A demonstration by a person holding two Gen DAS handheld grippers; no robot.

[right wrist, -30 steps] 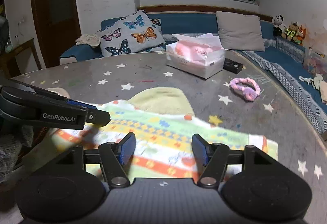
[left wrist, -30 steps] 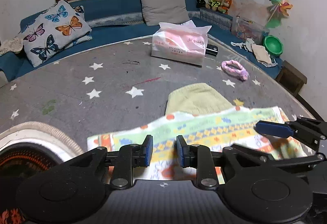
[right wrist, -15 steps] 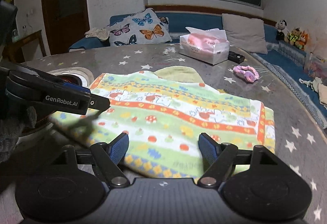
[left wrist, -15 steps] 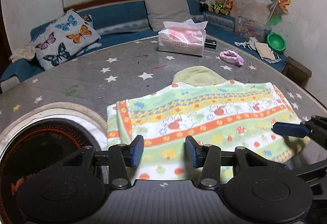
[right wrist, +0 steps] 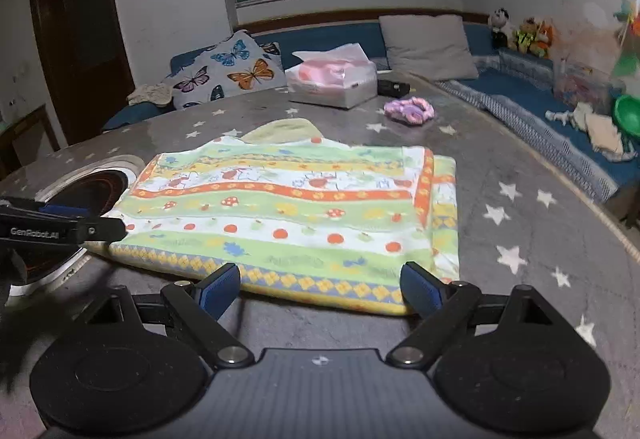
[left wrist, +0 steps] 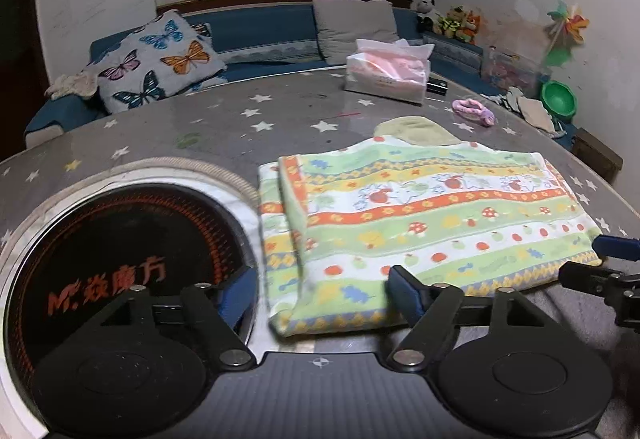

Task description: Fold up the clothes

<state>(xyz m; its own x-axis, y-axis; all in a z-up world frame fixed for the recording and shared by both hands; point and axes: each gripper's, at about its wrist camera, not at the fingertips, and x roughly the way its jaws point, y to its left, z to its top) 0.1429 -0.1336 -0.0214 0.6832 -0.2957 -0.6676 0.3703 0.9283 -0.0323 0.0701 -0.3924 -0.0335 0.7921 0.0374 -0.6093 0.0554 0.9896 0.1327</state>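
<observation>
Lying folded flat on the star-patterned table (right wrist: 520,199): patterned cloth (right wrist: 292,215), beside the round cooktop (left wrist: 120,239). Hovering at its near edge, both just been opening, spread wide, gripping nothing: left gripper (left wrist: 320,291), right gripper (right wrist: 320,283).

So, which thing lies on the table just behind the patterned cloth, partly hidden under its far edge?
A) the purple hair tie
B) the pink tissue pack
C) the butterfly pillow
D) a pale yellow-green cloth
D: the pale yellow-green cloth shows from under the far edge of the patterned cloth; the other things are apart from it.
</observation>
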